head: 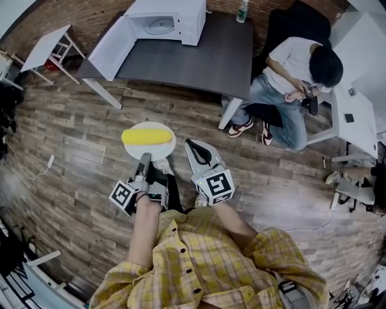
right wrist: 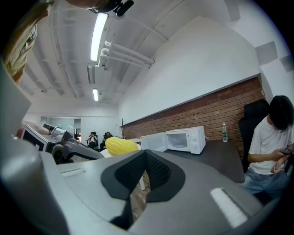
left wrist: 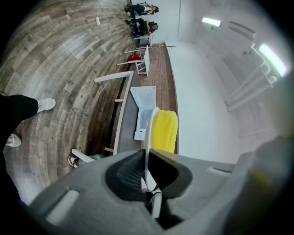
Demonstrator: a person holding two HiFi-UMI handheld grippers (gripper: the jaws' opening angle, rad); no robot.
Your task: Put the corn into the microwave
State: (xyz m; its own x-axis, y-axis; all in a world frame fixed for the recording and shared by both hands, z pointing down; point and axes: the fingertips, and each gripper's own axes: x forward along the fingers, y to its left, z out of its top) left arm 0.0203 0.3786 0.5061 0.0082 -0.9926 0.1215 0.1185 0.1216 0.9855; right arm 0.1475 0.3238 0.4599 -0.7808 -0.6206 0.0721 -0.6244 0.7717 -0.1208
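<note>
A yellow corn cob lies on a round white plate held level above the wooden floor. My left gripper is shut on the plate's near rim; in the left gripper view the rim runs as a thin white line between the jaws, with the corn beyond it. My right gripper hangs just right of the plate, shut and holding nothing. The white microwave stands on the dark table ahead, its door swung open to the left.
A person sits on a chair at the table's right end, looking at a phone. A bottle stands on the table right of the microwave. White tables stand at the far left and the right.
</note>
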